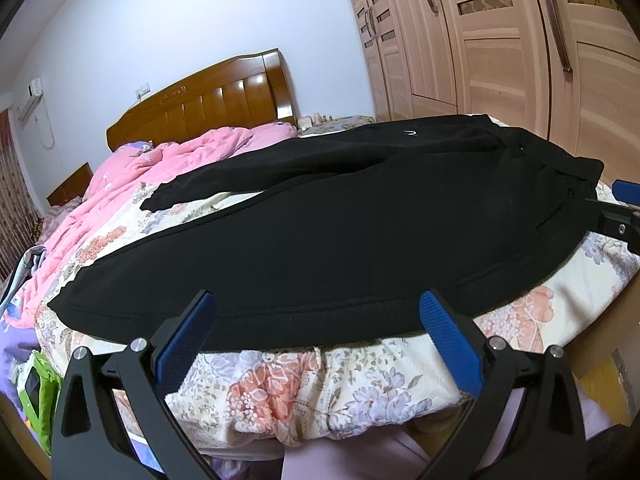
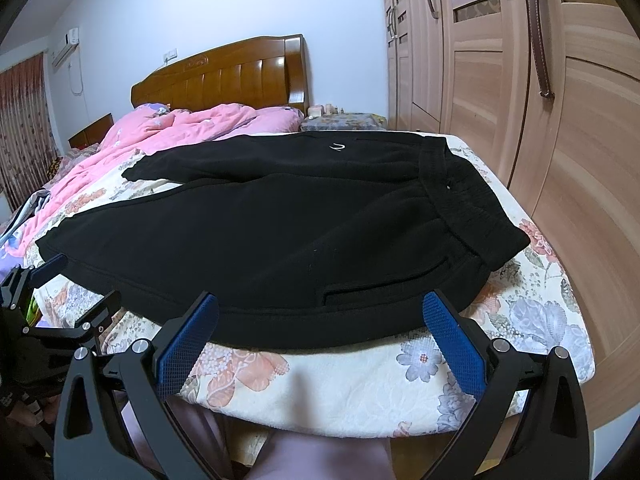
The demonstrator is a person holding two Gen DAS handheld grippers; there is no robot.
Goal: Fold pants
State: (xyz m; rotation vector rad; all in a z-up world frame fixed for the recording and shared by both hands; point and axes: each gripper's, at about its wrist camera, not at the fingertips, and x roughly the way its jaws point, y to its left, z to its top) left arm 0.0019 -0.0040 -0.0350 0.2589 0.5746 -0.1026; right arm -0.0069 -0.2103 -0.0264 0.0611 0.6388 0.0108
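Black pants [image 1: 340, 216] lie spread flat across the foot of a bed, on a floral bedspread [image 1: 280, 384], with the waistband toward the wardrobe [image 1: 500, 40] side and the two legs running toward the pink quilt [image 1: 132, 176]. Left gripper [image 1: 316, 328] hovers at the near edge of the bed, just short of the near leg's hem side; its blue-padded jaws stand wide apart and hold nothing. Right gripper [image 2: 320, 328] hovers likewise near the hip and pocket region, jaws released and empty. The left wrist view shows the full length of the near leg to its cuff, and the right gripper's blue fingertip at the far right edge, beside the waistband. The right wrist view alone shows the whole waistband [image 2: 472, 208], a small white logo [image 2: 338, 147] on the far leg, and the left gripper at lower left beside the cuff. A wooden headboard [image 2: 224, 76] stands behind.
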